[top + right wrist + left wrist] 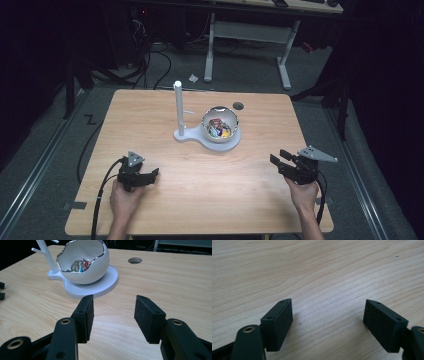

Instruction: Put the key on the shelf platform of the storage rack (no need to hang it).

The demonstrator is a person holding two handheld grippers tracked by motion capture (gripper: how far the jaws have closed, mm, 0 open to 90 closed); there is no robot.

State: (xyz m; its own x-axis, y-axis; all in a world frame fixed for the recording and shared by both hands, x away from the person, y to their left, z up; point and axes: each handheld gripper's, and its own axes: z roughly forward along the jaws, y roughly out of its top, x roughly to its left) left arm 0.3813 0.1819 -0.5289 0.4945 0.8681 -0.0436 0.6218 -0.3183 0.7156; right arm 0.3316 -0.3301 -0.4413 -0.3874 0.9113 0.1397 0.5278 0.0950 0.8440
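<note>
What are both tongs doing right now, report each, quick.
Left tongs: open, empty, over bare table.
Right tongs: open, empty, pointing toward the bowl.

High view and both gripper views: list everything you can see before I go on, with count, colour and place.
Table: one, light wood, centre, with a round hole near its far edge.
Bowl: one, white egg-shaped with a silver rim, on the stand's base, far centre.
Small items: several, mixed colours, inside the bowl; too small to identify.
Stand: one, white, upright post on a flat base, left of the bowl.
Desk frame: one, white-grey, on the floor beyond the table.
Left gripper: one, black, near left, fingers apart over bare wood.
Right gripper: one, black, near right, fingers apart, aimed towards the bowl.
</note>
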